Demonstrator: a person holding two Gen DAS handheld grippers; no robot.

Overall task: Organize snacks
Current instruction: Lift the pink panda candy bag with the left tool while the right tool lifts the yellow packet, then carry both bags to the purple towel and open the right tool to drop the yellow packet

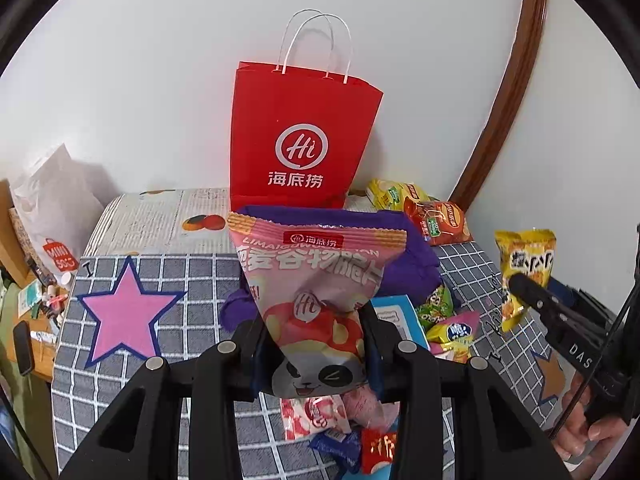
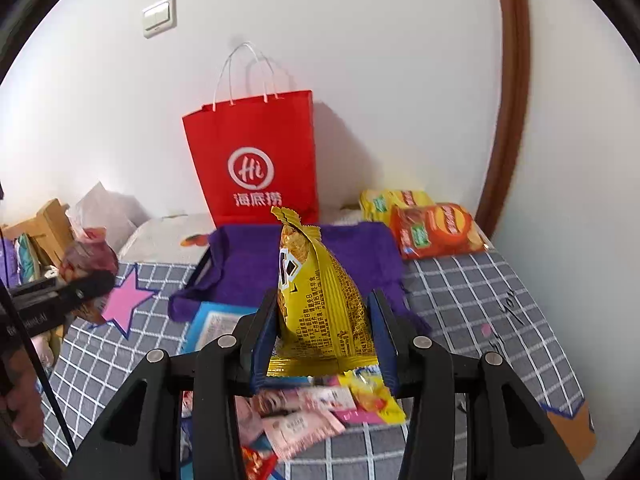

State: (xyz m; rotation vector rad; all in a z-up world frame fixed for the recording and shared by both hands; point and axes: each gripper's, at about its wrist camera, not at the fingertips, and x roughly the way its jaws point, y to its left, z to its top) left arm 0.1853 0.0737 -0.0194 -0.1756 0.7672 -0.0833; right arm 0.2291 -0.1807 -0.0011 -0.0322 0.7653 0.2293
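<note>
My left gripper [image 1: 312,320] is shut on a pink snack bag [image 1: 316,288] with a panda print, held upright above the bed. In the right wrist view my right gripper [image 2: 324,320] is shut on a yellow snack bag [image 2: 320,300], also raised. The right gripper [image 1: 532,296] with its yellow snack bag [image 1: 526,256] shows at the right of the left wrist view. A purple cloth bin [image 2: 360,252] lies just behind both bags. A red paper bag [image 1: 300,136] with white handles stands against the wall behind the purple cloth bin [image 1: 408,264].
Loose snack packets [image 2: 312,404] and a blue box [image 2: 216,324] lie on the grey checked blanket [image 2: 480,292] under the grippers. Yellow and orange chip bags [image 2: 432,228] sit at the back right. A cluttered side table [image 1: 36,312] stands left of the bed. A person's hand [image 1: 580,428] holds the right gripper.
</note>
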